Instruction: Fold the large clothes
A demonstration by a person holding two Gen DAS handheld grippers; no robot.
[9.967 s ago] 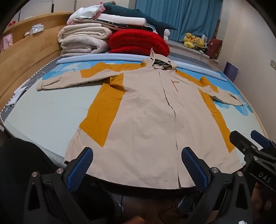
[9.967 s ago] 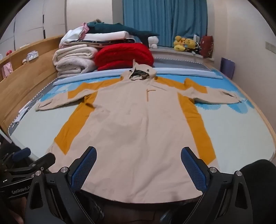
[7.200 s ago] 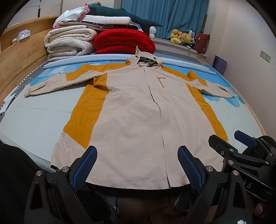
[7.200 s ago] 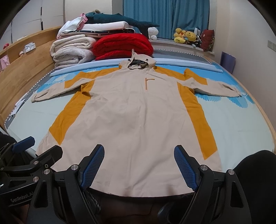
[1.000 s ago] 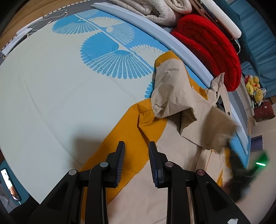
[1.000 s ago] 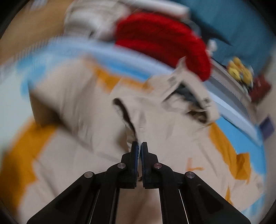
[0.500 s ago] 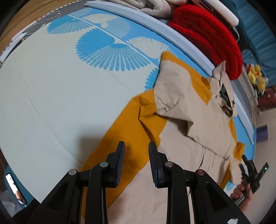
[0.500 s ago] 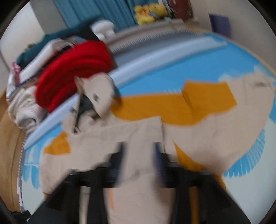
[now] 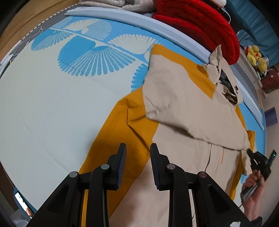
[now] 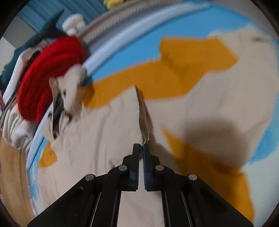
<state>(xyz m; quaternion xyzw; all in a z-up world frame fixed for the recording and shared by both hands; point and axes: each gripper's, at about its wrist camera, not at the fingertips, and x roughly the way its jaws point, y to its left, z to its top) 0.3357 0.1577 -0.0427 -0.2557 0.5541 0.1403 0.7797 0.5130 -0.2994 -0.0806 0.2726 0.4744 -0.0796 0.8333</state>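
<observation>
A beige coat (image 9: 191, 165) with orange panels lies face up on the bed, its hood (image 9: 225, 78) toward the red blanket. Its left sleeve (image 9: 183, 104) is folded across the chest. My right gripper (image 10: 141, 148) is shut, pinching the corner of that sleeve's cuff (image 10: 143, 122); in the left wrist view the right gripper (image 9: 249, 152) sits at the sleeve's far end, with a hand (image 9: 252, 181) behind it. My left gripper (image 9: 137, 157) hovers over the orange side panel (image 9: 111, 139), its jaws a narrow gap apart with nothing between them. The other sleeve (image 10: 226, 83) lies spread out.
The bed sheet (image 9: 52, 104), pale with blue fan prints, stretches left of the coat. A red blanket (image 9: 200, 21) and folded beige blankets (image 9: 113, 4) are stacked at the head. Yellow plush toys (image 9: 258, 57) sit beyond. A wooden bed frame (image 9: 31, 15) runs along the far left.
The folded sleeve has been drawn farther across the chest and lies flatter. My right gripper swung right, showed parted fingers half a second ago, and is shut on the cuff now. The left gripper drifted slightly.
</observation>
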